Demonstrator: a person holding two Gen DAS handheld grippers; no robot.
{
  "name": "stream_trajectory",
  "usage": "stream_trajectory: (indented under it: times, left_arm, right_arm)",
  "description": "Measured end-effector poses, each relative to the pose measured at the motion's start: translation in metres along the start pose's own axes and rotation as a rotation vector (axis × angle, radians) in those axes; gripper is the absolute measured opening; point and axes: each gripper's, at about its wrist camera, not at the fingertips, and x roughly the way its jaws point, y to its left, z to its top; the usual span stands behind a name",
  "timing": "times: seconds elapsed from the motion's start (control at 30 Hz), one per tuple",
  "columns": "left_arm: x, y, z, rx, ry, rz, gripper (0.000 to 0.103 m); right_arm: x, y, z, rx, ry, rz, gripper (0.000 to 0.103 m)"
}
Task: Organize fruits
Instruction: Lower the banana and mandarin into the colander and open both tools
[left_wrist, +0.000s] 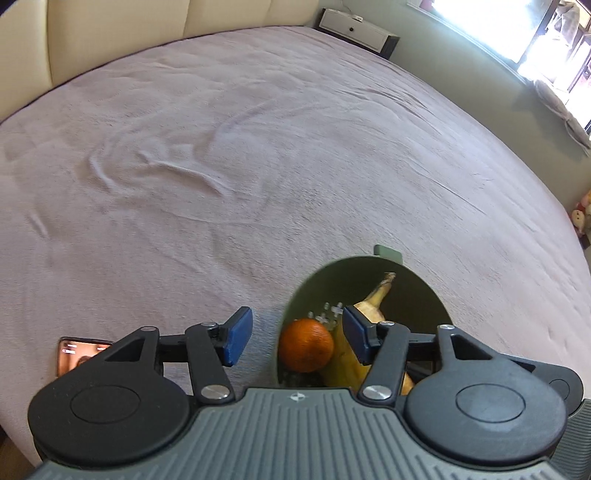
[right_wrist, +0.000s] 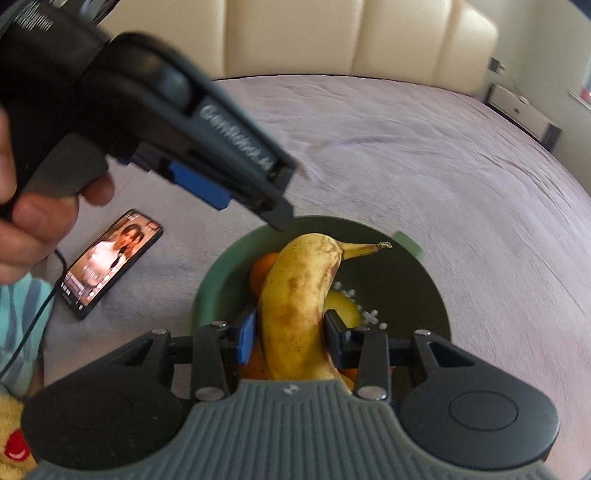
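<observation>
A green bowl (right_wrist: 207, 291) sits on the bed and shows in both views (left_wrist: 424, 291). In the right wrist view my right gripper (right_wrist: 290, 334) is shut on a spotted yellow banana (right_wrist: 295, 295), held over the bowl with its stem pointing right. An orange (right_wrist: 264, 271) and a yellow fruit (right_wrist: 343, 308) lie in the bowl under it. In the left wrist view my left gripper (left_wrist: 297, 338) is open and empty above the bowl's left rim, with an orange (left_wrist: 306, 345) and the banana (left_wrist: 369, 306) beyond it. The left gripper (right_wrist: 207, 184) also shows at the right wrist view's upper left.
A phone (right_wrist: 110, 262) with a lit screen and a cable lies on the purple bedspread (left_wrist: 258, 147) left of the bowl; its corner shows in the left wrist view (left_wrist: 79, 350). A cream headboard (right_wrist: 351, 37) stands behind. A white nightstand (left_wrist: 354, 29) is at the far corner.
</observation>
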Motion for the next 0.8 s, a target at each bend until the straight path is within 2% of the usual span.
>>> stream_trajectory:
  times: [0.2,0.3,0.57,0.67,0.8]
  left_arm:
    - [0.003,-0.001,-0.002,0.014,0.022,0.004,0.066]
    - [0.002,-0.003,-0.003,0.025,0.025,0.002,0.066]
    - [0.005,-0.012,-0.009,0.060,0.049,-0.005,0.066]
    - [0.004,-0.014,-0.010,0.077,0.054,-0.005,0.066]
    - [0.002,-0.016,-0.013,0.093,0.056,-0.004,0.066]
  right_arm:
    - [0.008,0.014,-0.002,-0.222,0.019,0.047,0.037]
    - [0.012,0.014,-0.005,-0.266,0.056,0.064,0.037]
    - [0.015,-0.003,-0.009,-0.139,0.107,0.107,0.038]
    - [0.016,-0.010,-0.007,-0.053,0.128,0.165,0.039]
    - [0.012,-0.014,-0.006,0.004,0.119,0.152,0.045]
